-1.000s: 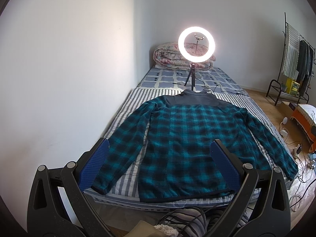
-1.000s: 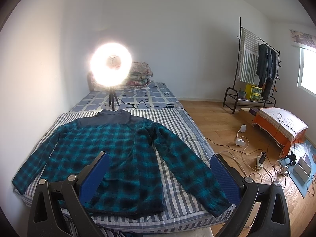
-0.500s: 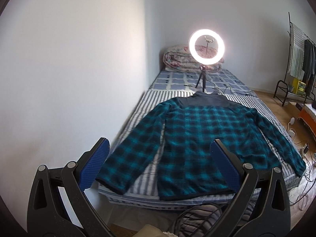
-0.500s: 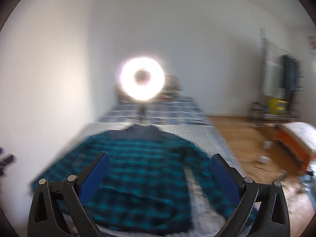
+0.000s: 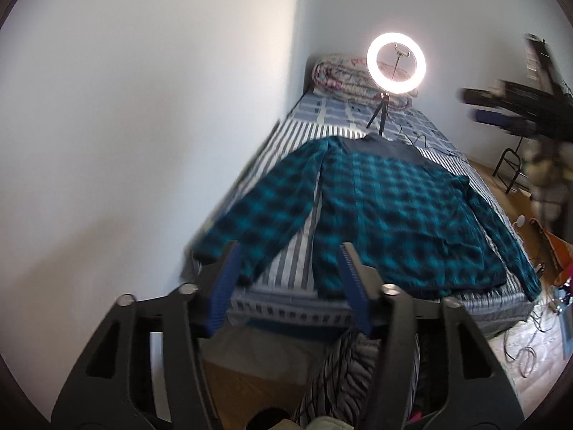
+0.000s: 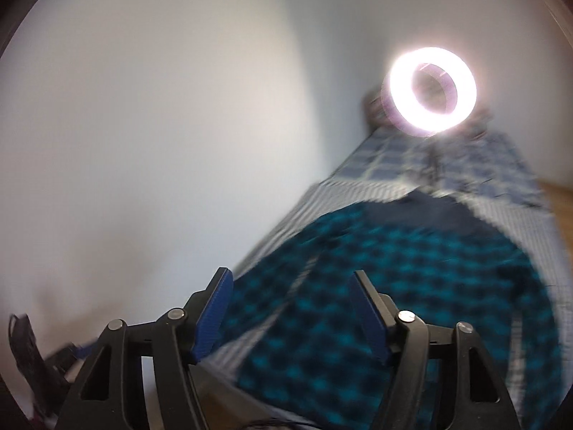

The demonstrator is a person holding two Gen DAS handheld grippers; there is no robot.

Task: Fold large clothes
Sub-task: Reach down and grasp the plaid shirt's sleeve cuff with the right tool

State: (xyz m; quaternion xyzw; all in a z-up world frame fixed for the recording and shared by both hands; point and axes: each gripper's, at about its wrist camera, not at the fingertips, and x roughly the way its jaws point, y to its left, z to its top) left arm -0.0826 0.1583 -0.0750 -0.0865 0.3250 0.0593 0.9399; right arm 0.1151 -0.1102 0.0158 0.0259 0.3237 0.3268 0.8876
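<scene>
Teal plaid shirt [image 5: 401, 215] flat on striped bed [image 5: 293, 265] against white wall [image 5: 143, 107]; ring light [image 5: 395, 63] at far end. Left claw [image 5: 290, 279] and right claw [image 6: 292, 297] closing, nothing between.

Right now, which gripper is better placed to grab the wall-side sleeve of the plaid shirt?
Left, probably. The left gripper frames the sleeve cuff near the bed's foot; its jaws are closing, empty. The right gripper's view is blurred.

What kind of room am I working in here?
Most likely a bedroom: a bed against the wall carries the plaid shirt, a rolled quilt lies at its far end, and a clothes rack stands beside it.
</scene>
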